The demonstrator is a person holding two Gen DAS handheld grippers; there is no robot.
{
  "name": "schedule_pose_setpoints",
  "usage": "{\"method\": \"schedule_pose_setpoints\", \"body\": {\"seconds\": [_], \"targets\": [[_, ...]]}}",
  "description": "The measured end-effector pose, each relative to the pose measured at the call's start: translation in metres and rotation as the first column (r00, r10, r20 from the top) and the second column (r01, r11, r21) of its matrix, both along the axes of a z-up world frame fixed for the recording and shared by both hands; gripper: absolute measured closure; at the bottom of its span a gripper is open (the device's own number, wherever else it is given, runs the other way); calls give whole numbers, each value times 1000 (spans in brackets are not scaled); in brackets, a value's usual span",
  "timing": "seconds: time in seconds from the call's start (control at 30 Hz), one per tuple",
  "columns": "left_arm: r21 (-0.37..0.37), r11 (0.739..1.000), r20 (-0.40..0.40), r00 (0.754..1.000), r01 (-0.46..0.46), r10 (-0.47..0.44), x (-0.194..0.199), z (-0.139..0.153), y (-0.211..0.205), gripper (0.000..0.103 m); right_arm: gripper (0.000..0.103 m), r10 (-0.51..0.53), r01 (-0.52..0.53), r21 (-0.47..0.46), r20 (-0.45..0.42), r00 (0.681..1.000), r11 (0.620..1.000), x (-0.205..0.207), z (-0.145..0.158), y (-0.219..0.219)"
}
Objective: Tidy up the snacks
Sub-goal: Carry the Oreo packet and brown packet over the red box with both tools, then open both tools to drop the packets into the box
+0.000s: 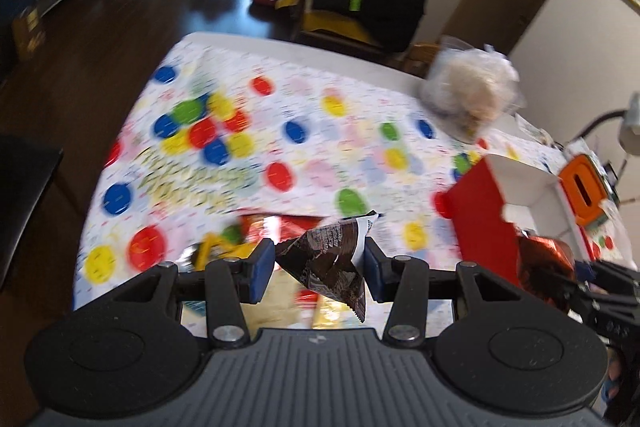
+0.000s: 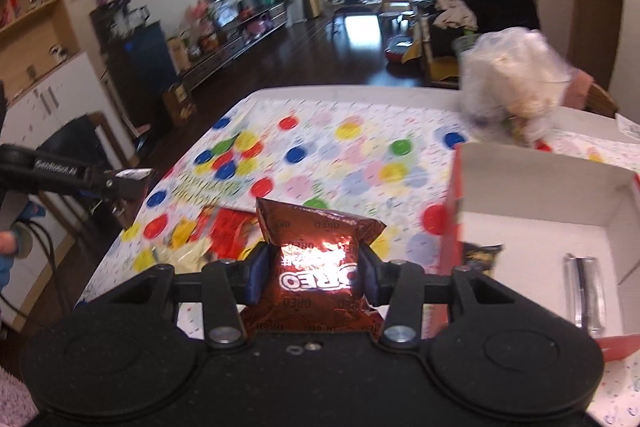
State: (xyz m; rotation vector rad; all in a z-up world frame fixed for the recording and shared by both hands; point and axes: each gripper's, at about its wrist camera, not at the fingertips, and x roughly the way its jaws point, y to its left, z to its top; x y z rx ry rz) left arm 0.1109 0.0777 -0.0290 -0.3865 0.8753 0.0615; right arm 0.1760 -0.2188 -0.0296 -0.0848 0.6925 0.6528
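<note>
My left gripper (image 1: 320,267) is shut on a crumpled dark brown snack packet (image 1: 324,259), held above the dotted tablecloth (image 1: 304,115). My right gripper (image 2: 314,273) is shut on a shiny red Oreo packet (image 2: 316,239), just left of the red box. That box (image 2: 540,227) is open with a white inside, and holds a dark packet (image 2: 482,255) and a silver packet (image 2: 586,291). In the left wrist view the red box (image 1: 480,211) sits at the right, with the right gripper (image 1: 578,277) and its red packet (image 1: 540,259) beside it. The left gripper (image 2: 128,183) shows at the left of the right wrist view.
Loose red (image 2: 232,227) and yellow (image 2: 186,233) snack packets lie on the near part of the table. A clear plastic bag of pale snacks (image 2: 516,79) stands at the far right corner. An orange container (image 1: 582,187) sits behind the box. Chairs and clutter stand beyond the far table edge.
</note>
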Motion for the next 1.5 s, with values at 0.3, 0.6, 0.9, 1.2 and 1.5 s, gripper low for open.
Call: {"method": "schedule_pose_setpoints", "body": {"seconds": [0.3, 0.6, 0.9, 1.2, 1.5], "targets": [[55, 988, 27, 989, 146, -148, 42, 23, -89, 57, 58, -119, 119, -1, 26, 993, 993, 32, 12, -56], [119, 958, 20, 964, 260, -264, 84, 27, -179, 57, 58, -198, 199, -28, 27, 980, 980, 68, 7, -114], [159, 927, -55, 941, 339, -335, 124, 7, -252, 57, 58, -249, 249, -90, 14, 969, 964, 106, -13, -165], [172, 916, -161, 928, 361, -336, 172, -22, -302, 57, 58, -270, 260, -177, -32, 962, 949, 138, -48, -189], [167, 911, -311, 898, 376, -313, 219, -59, -320, 57, 58, -200, 178, -247, -69, 977, 953, 160, -65, -184]]}}
